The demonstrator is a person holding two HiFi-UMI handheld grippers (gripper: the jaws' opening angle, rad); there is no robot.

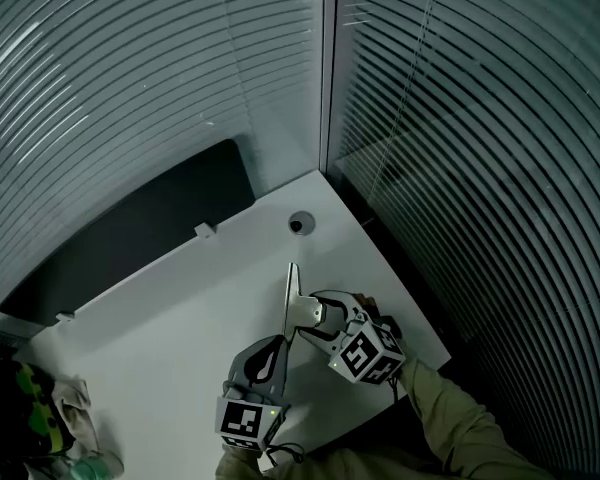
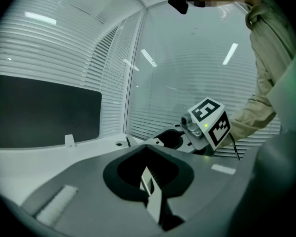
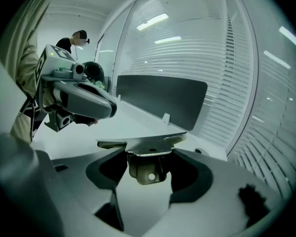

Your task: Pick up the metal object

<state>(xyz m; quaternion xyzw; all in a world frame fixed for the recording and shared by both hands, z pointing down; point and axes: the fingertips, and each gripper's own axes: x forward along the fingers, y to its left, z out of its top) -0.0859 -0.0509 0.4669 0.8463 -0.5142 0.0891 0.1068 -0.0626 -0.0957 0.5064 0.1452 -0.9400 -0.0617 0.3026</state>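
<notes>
A shiny metal bracket [image 1: 298,308] with a long thin strip and a flat plate is near the front of the white table [image 1: 180,308]. My right gripper [image 1: 323,316] comes at it from the right. In the right gripper view the bracket [image 3: 147,168] fills the gap between the jaws: its plate spans the tips and its holed tab hangs between them, gripped at the sides. My left gripper [image 1: 280,346] is just in front of the bracket, apart from it. Its jaws meet at a point with nothing between them [image 2: 147,149].
A dark panel [image 1: 130,228] stands along the table's back edge, with small white clips [image 1: 205,230] in front of it. A round hole [image 1: 300,224] sits near the far corner. Slatted blinds close in the back and right. Dark and green items [image 1: 25,418] lie at the lower left.
</notes>
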